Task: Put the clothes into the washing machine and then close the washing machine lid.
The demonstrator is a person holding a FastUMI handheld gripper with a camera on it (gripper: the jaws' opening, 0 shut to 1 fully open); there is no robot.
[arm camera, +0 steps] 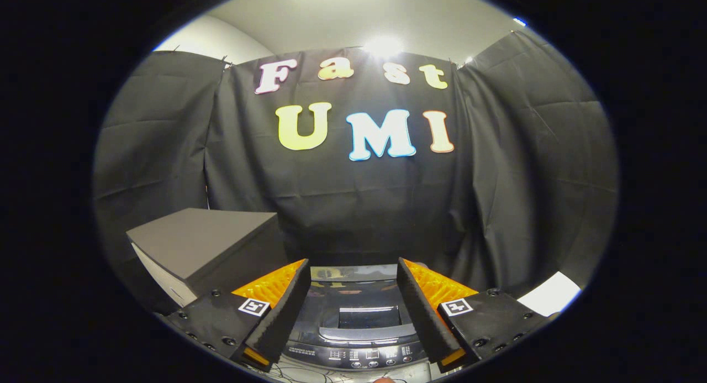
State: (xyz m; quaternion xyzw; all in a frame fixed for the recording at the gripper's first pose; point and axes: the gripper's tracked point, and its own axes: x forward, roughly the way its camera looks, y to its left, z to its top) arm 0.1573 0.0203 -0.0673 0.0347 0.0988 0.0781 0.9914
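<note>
The washing machine [353, 354] stands just below and ahead of my fingers, seen from above. Its dark glossy lid [362, 308] lies flat and shut, with a small window in it, and a control panel [359, 356] runs along the near edge. My gripper [353, 264] is open above the lid, its two fingers spread wide to either side with nothing between them. I see no clothes.
A grey box-like block [204, 247] with a white side stands to the left of the machine, close to the left finger. A white surface [552, 293] shows at the right beyond the right finger. Black cloth walls close the booth behind and on both sides.
</note>
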